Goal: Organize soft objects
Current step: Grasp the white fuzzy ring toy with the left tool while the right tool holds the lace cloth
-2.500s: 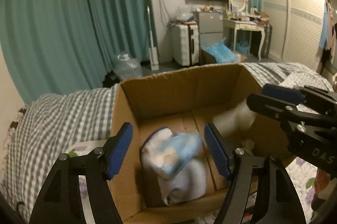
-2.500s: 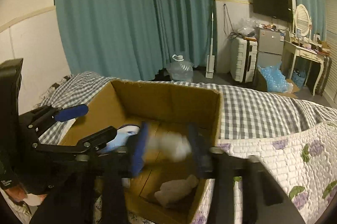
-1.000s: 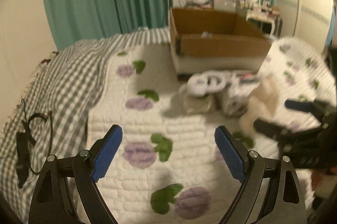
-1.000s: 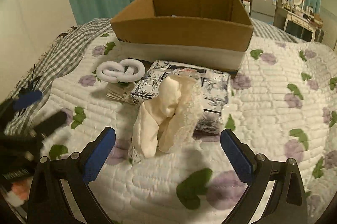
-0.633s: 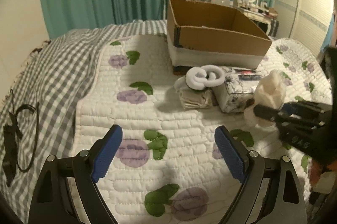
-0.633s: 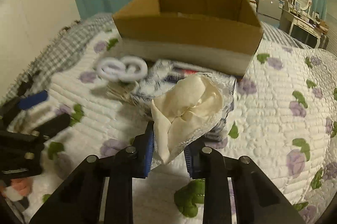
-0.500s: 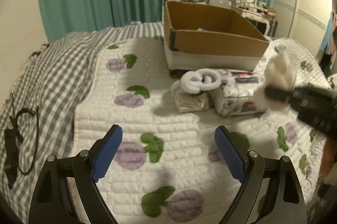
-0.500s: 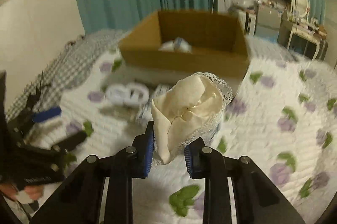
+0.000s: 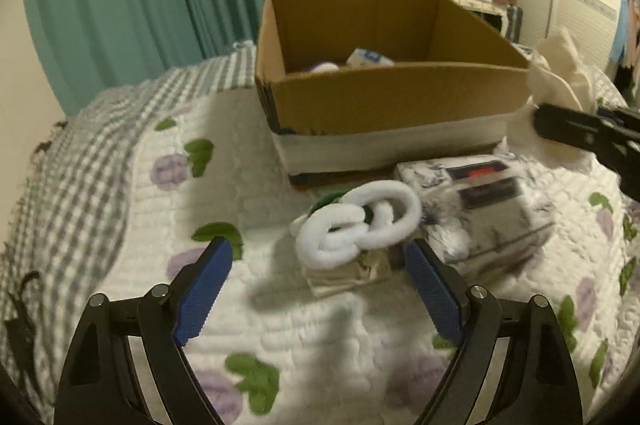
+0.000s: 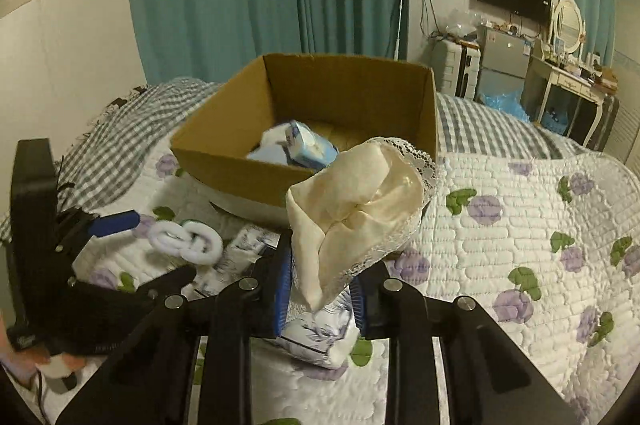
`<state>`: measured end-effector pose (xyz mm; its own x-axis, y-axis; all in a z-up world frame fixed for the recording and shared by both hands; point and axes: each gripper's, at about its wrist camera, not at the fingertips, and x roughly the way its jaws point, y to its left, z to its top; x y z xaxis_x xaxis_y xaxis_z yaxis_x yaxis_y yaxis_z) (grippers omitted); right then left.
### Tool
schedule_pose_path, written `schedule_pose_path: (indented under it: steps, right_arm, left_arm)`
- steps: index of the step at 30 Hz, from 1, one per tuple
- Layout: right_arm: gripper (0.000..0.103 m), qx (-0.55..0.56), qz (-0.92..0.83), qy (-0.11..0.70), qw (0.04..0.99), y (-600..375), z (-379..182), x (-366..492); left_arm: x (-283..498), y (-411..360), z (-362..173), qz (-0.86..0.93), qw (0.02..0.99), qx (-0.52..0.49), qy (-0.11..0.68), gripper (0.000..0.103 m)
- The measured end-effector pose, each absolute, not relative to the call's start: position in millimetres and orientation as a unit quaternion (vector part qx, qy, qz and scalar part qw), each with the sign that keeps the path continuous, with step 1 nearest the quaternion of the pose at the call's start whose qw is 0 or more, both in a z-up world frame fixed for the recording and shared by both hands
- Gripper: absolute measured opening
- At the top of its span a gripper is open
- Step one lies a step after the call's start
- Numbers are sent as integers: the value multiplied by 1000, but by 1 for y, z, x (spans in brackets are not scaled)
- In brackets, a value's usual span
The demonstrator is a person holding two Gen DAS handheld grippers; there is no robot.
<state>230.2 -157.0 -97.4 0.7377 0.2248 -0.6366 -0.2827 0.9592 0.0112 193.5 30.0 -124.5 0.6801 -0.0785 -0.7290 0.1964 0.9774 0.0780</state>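
Box (image 10: 240,165) contents half hidden behind its wall, a blue pack (image 10: 308,145) showing; right gripper (image 10: 320,295) pinching cream cloth (image 10: 360,209), left gripper (image 9: 320,289) spread, empty.

Cream lace-edged cloth (image 10: 356,209) bunched upright, lifted before open cardboard box (image 10: 240,169); white looped plush rings (image 9: 360,221) lying atop folded beige cloth (image 9: 352,271) on quilt.

box (image 9: 392,93): we see matt brown cardboard
quilt (image 10: 520,225): stitched, puffy cloth
cream bundle (image 10: 360,209): smooth satiny cloth, lace edge
white rings (image 9: 356,225): fuzzy plush
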Motion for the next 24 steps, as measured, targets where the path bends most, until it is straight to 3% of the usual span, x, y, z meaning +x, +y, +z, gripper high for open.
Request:
schedule_pose_path:
  steps: [5,11,13,14,24]
  right_arm:
    - [25,-26,139,350,926,-167,-109,245]
    - [25,-35,137,358,923,-164,-117,247]
    - [25,-40,134,357,923,-162,-118,246]
    - [25,-41,134,357,923,-161,-118,245]
    - [25,-41,133,343,929,-164,-104,217]
  left_arm:
    - [206,24,-133,-95,917,91,377,86]
    - [216,22,-136,-130,916,85,369,47]
    - [214,22,-137,-141,916,87,366,46]
    - [211,21,-137,-142,917,92,361,39]
    - [182,23,-108,-150,928,80,332,38]
